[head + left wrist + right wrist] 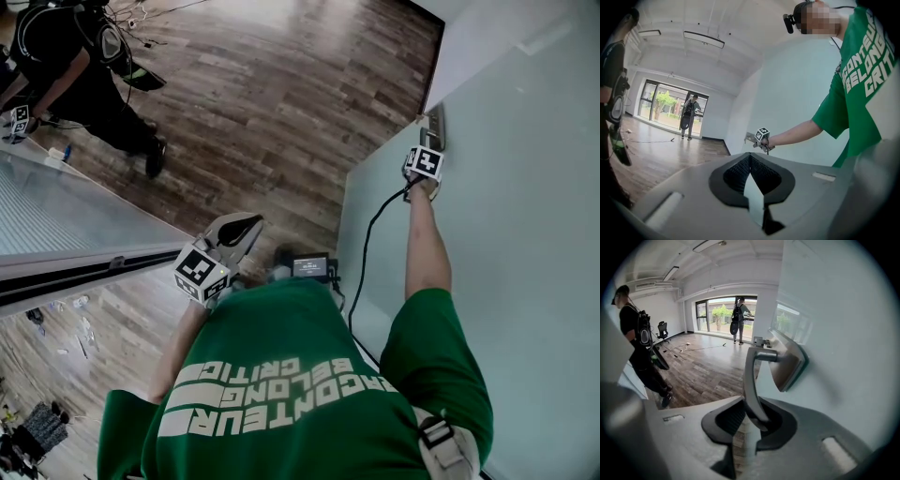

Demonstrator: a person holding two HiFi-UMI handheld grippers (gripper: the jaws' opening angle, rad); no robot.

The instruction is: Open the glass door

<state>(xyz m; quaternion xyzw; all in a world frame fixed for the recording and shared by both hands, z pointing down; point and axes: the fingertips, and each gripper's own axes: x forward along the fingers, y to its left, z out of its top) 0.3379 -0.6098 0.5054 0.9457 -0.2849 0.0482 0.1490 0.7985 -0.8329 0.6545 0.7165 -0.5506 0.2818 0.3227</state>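
The frosted glass door (525, 234) fills the right side of the head view. Its metal lever handle (437, 125) sits near the door's edge. My right gripper (431, 145) reaches up to it. In the right gripper view the handle's lever (751, 380) runs down between the jaws of the right gripper (752, 417); it lies against the right pad and a gap shows on the left. My left gripper (246, 225) hangs in the air in front of my chest, shut and empty. In the left gripper view its tips (750, 157) meet, and the right gripper (762, 139) shows at the handle.
A person in black (84, 75) stands on the wooden floor at the upper left. A second glass panel (56, 216) with a dark frame stands on my left. A black cable (366, 253) hangs from the right gripper. Another person with a backpack (739, 319) stands at the far windows.
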